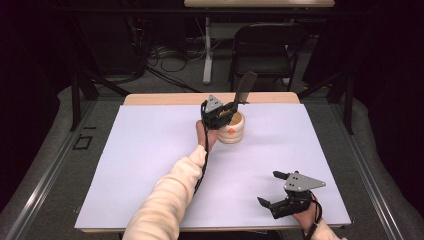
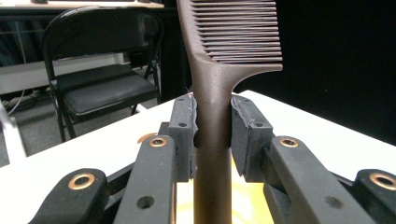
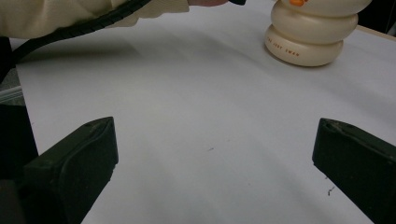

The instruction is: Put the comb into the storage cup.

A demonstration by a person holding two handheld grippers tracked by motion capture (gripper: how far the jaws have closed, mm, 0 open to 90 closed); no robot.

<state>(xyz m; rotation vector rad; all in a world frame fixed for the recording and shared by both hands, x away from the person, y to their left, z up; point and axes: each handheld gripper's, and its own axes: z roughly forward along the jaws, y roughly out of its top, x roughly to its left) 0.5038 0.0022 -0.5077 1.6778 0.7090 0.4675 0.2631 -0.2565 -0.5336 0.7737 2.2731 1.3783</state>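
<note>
We see a dark brown comb (image 2: 212,100) held by its handle between the two pads of the left gripper (image 2: 212,135). The jaws are closed onto the handle from both sides, and the comb stands almost upright, with its teeth at the top and pointing to the right in the left gripper view. The lower end of the handle goes down between the jaws, where something yellow shows below it.

In the high view, the comb (image 1: 244,88) rises above the left gripper (image 1: 226,111) and leans a little to the far side of the desk. The gripper is just over a cream, rounded cup (image 1: 233,129) with an orange mark on its side. We cannot tell if the end of the handle touches the cup. The cup stands on the white desk (image 1: 150,165) near its far edge, and the person's arm in a light sleeve (image 1: 167,197) reaches to it from below.

The right gripper (image 1: 272,189) rests well apart from the cup, at the near right corner of the desk. Its jaws are spread wide and hold nothing.

Behind the desk a black folding chair (image 1: 262,47) stands on the floor.
</note>
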